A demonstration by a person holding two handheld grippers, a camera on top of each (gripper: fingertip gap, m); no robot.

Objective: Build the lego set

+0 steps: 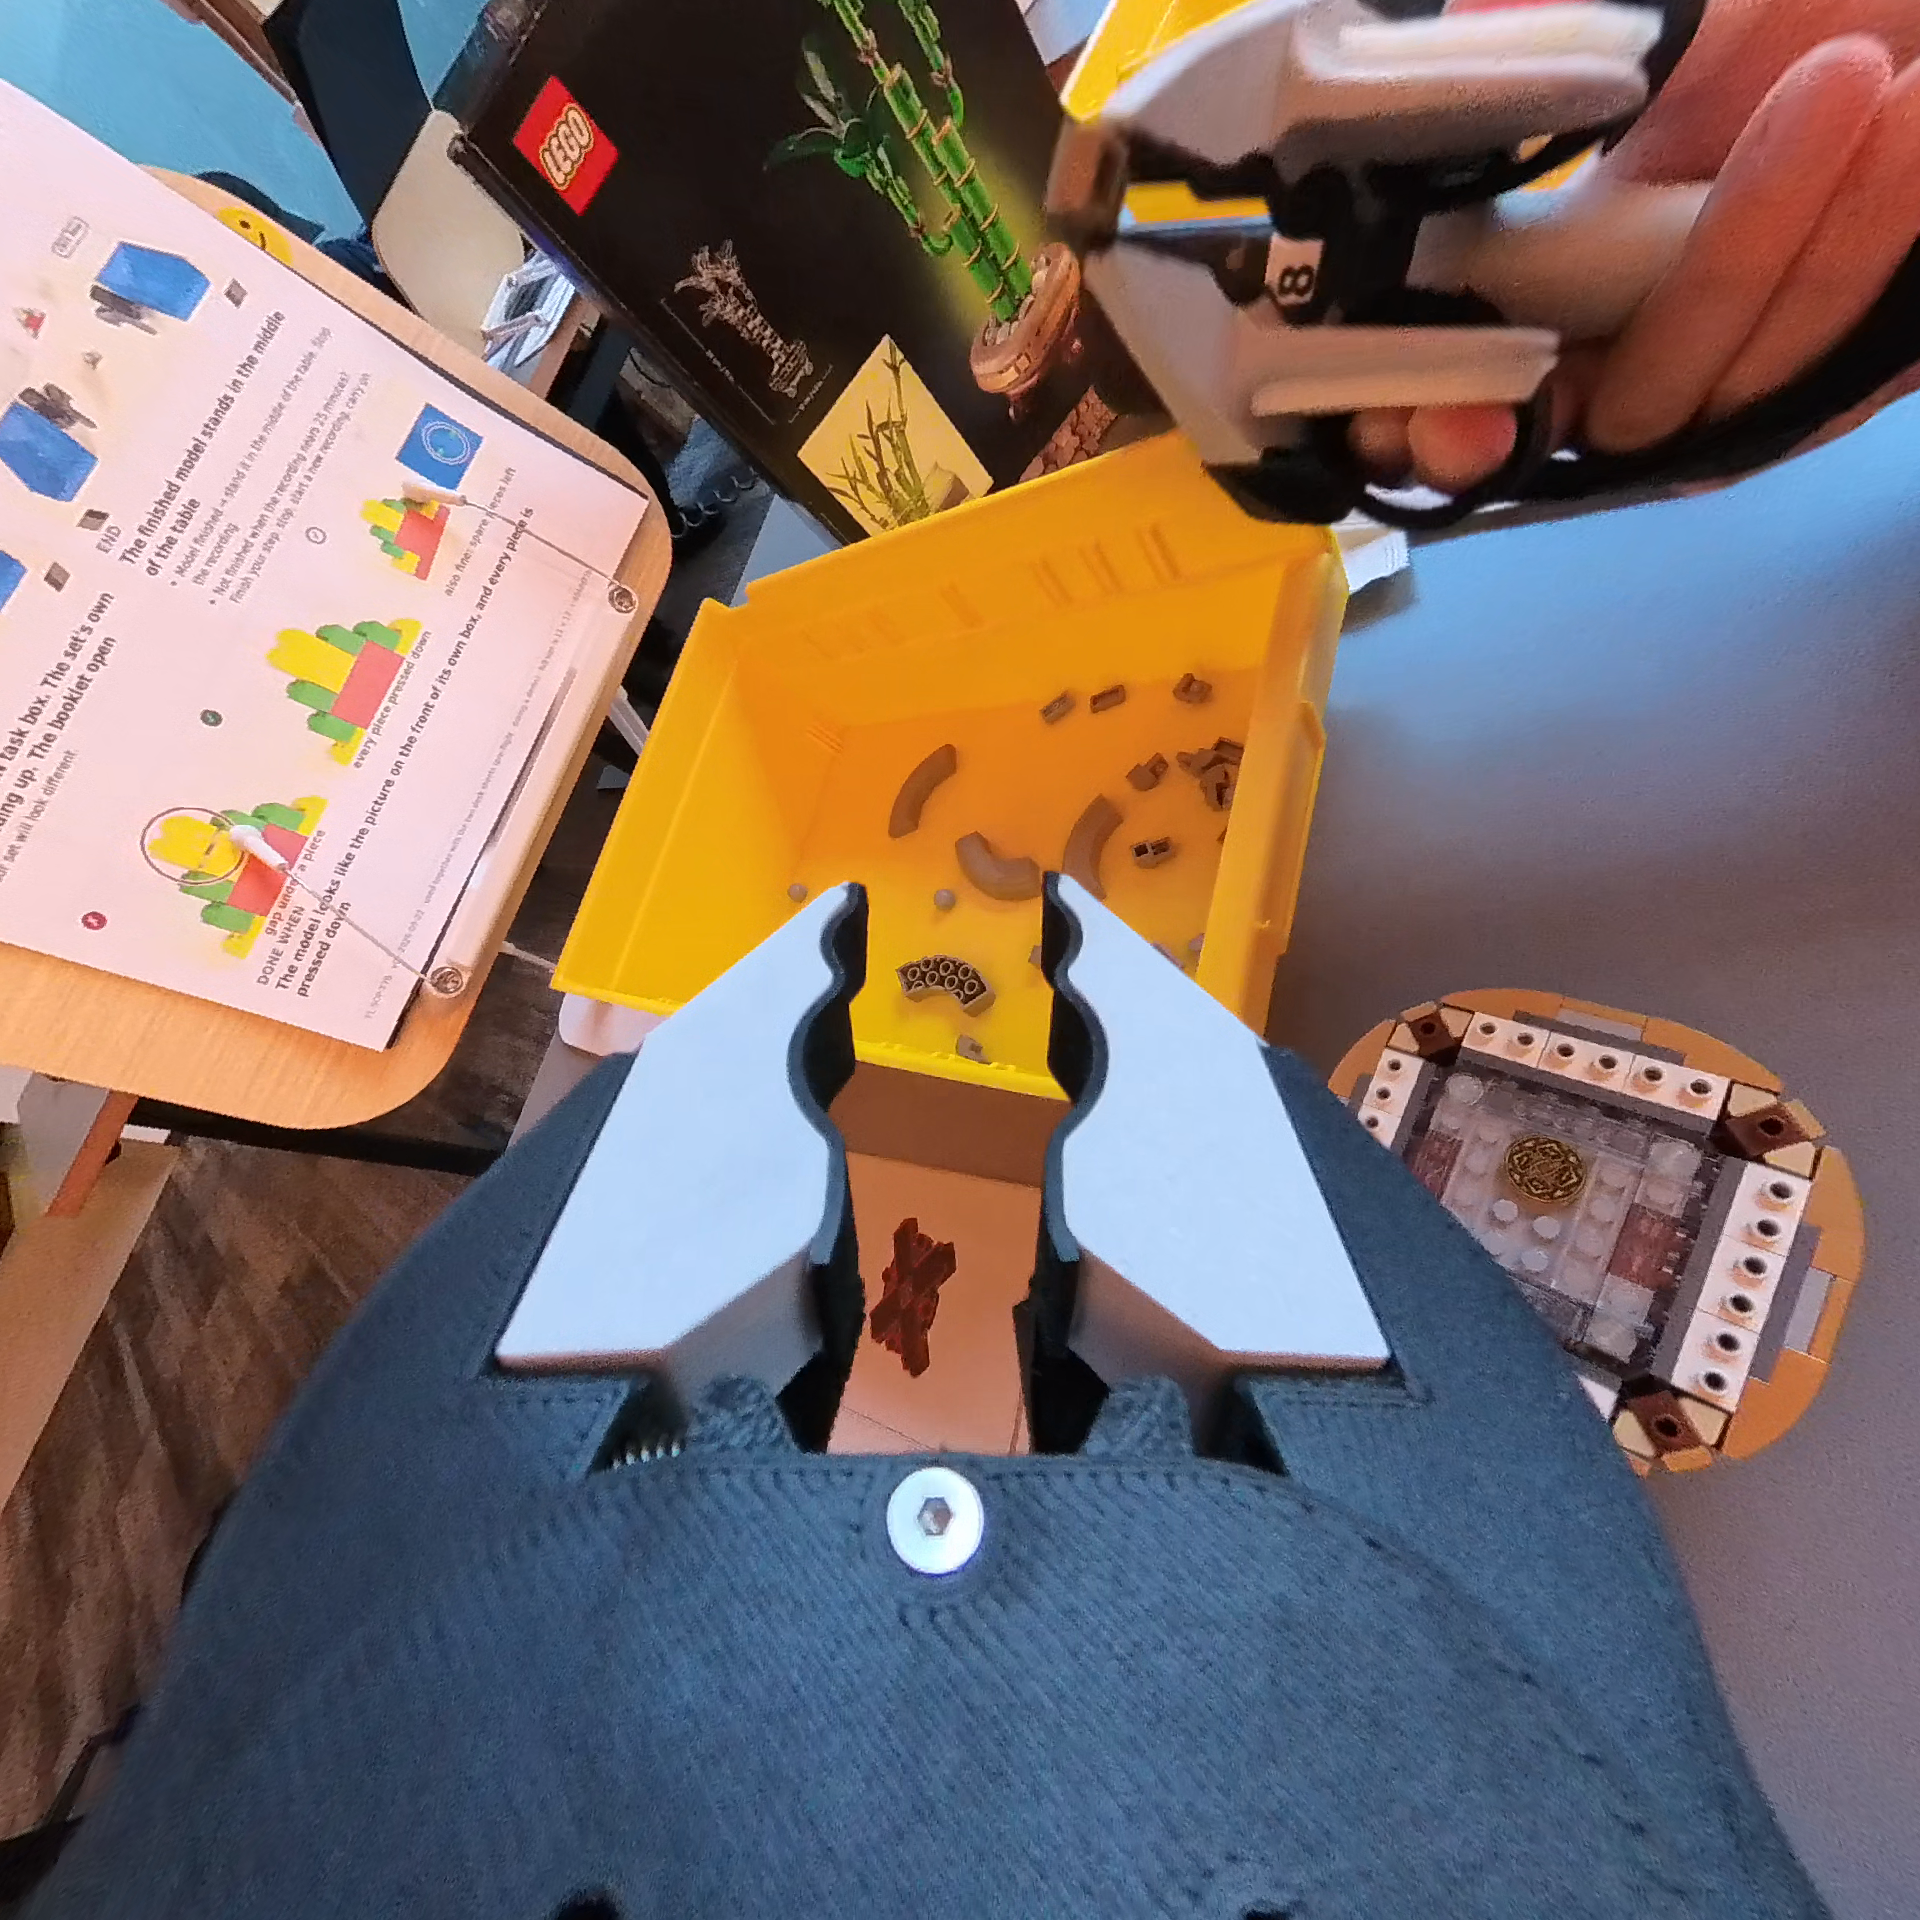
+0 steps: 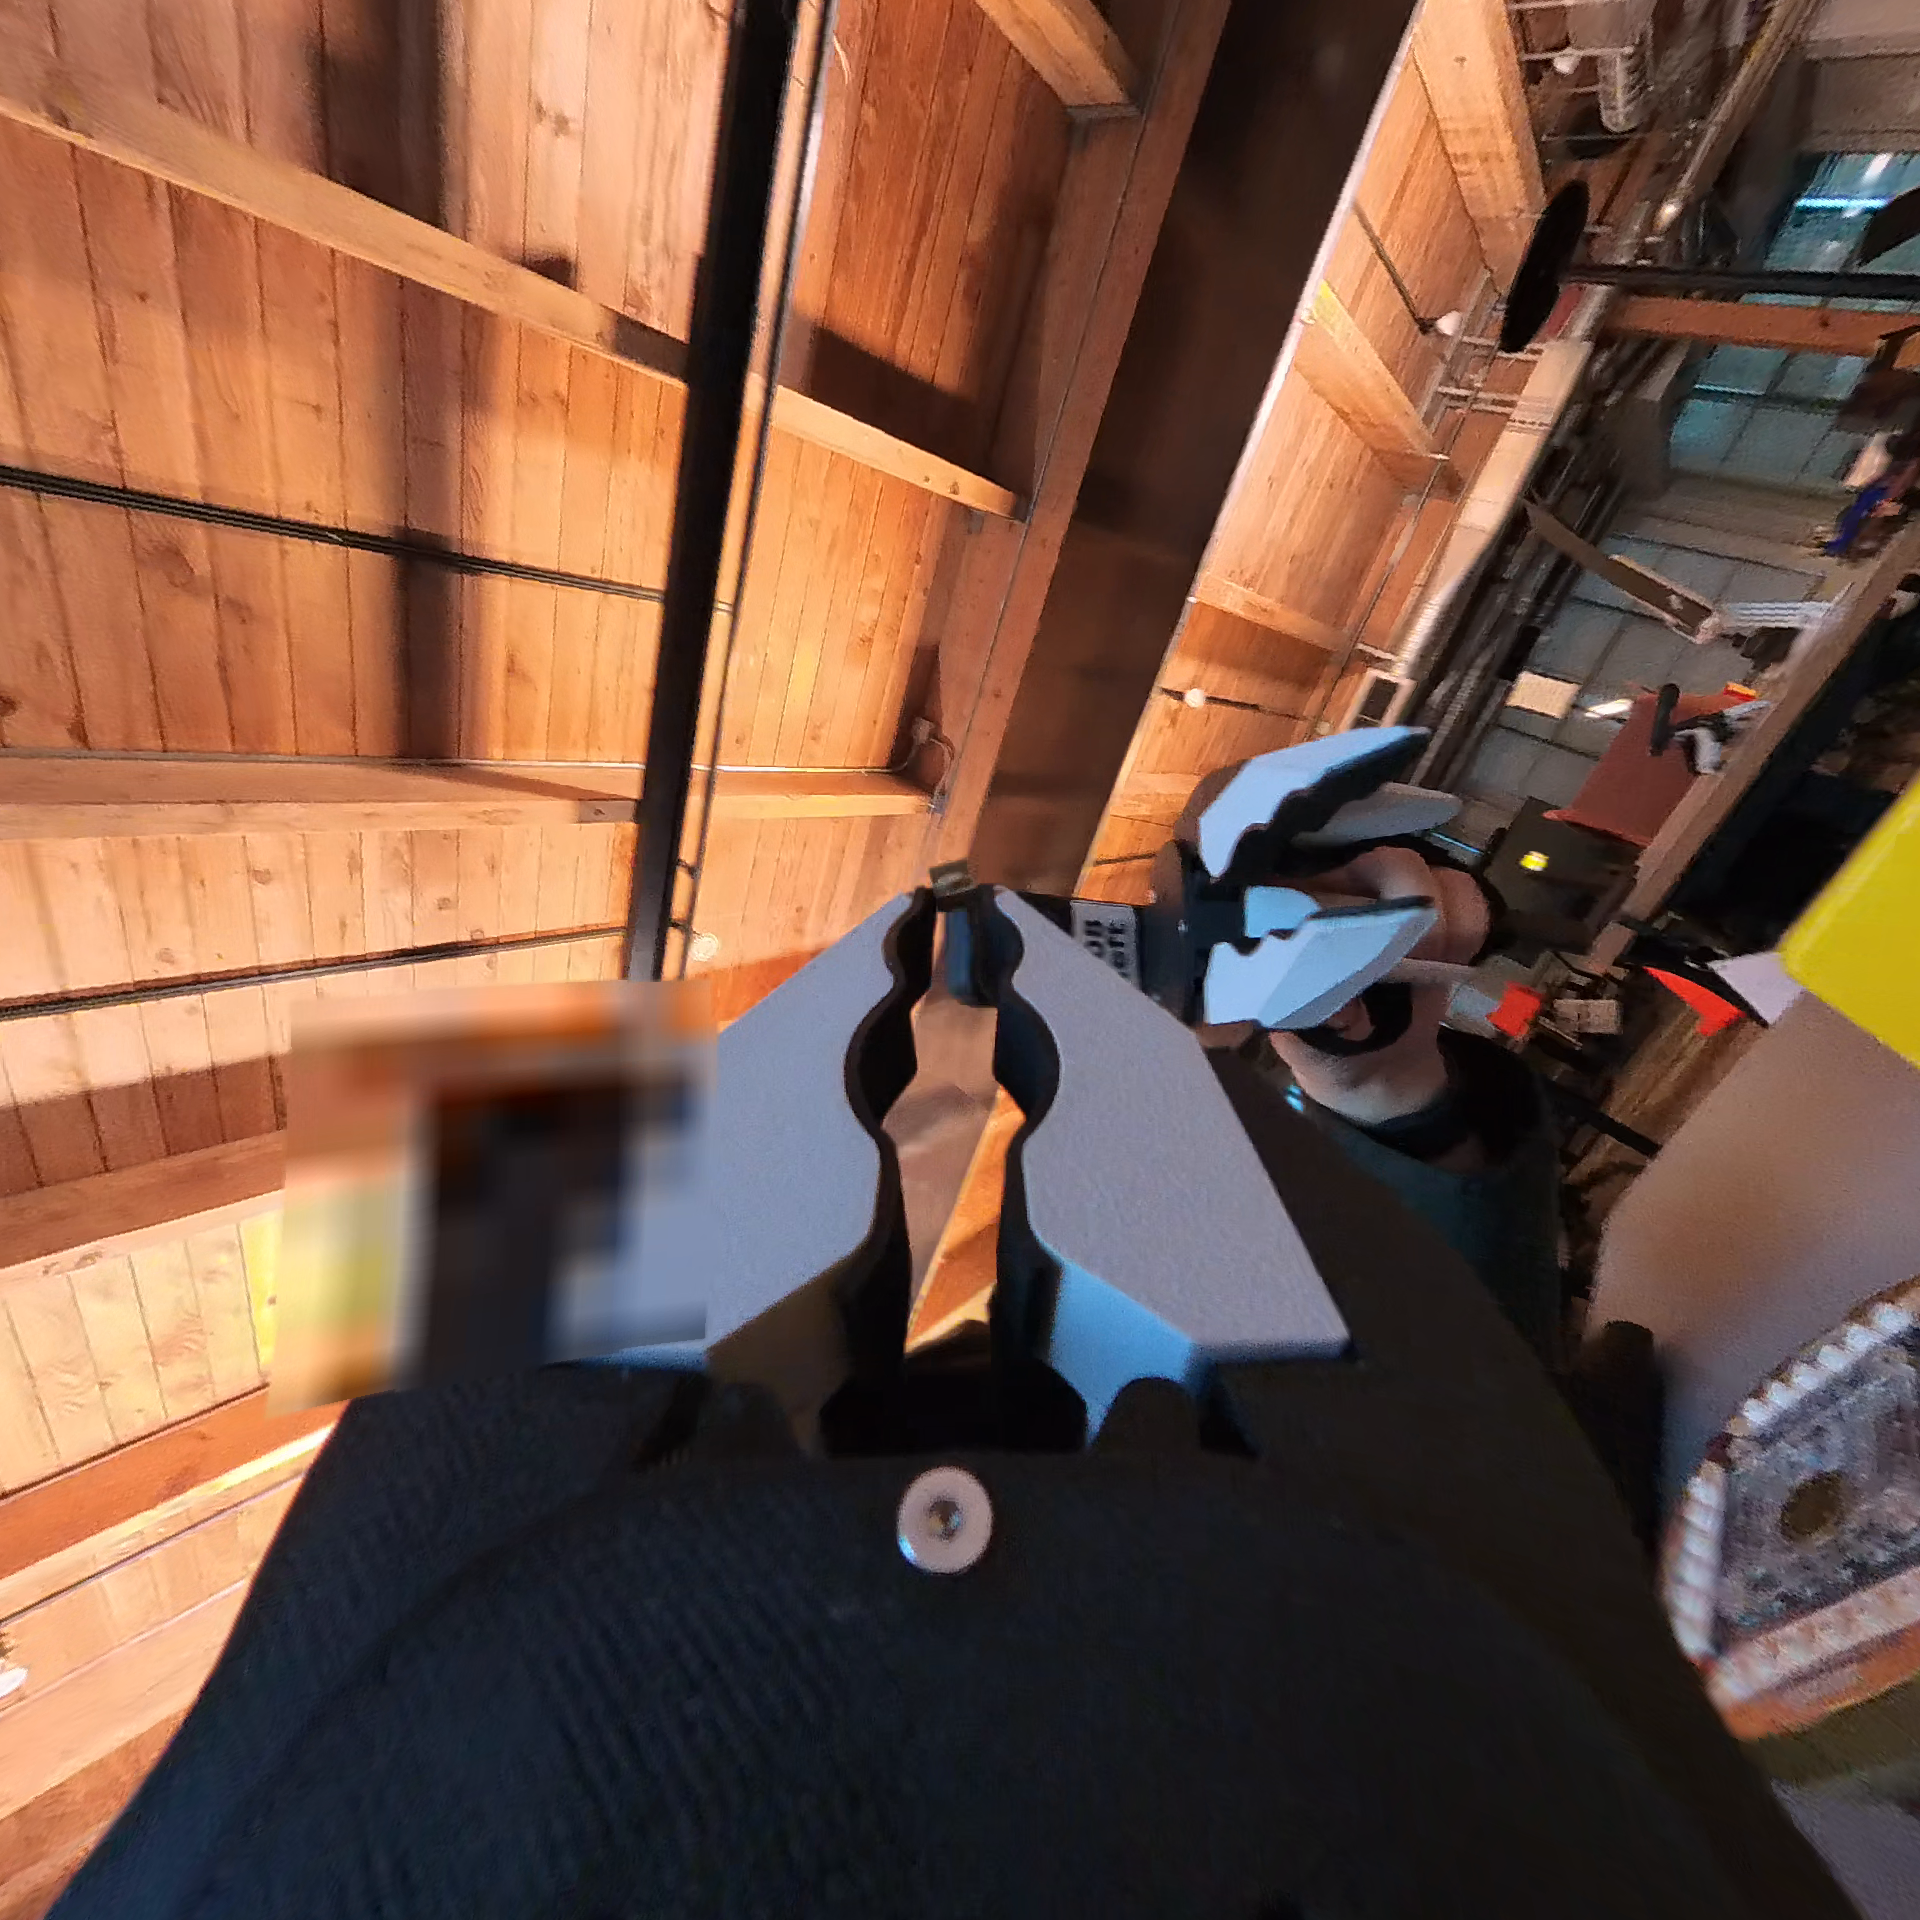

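My left gripper (image 1: 951, 894) is open and empty, held over the yellow bin (image 1: 717, 790), which holds several loose grey curved and small pieces (image 1: 997, 868). The part-built round base model (image 1: 1590, 1216) lies on the grey table to the right, with cream studded walls and a gold disc in the middle. My right gripper (image 2: 961, 899) points up at the wooden ceiling and is shut on a small dark piece (image 2: 951, 881) at its tips. It shows in the left wrist view (image 1: 1091, 208), in a hand above the bin. The left gripper shows in the right wrist view (image 2: 1439, 862).
The black set box (image 1: 810, 239) stands behind the bin. An instruction sheet (image 1: 260, 582) lies on a wooden board at the left. A red-brown cross-shaped piece (image 1: 912, 1294) lies on a tan surface under my left fingers. The model's edge shows in the right wrist view (image 2: 1808, 1507). Tip to tip, the grippers are about 10 cm apart.
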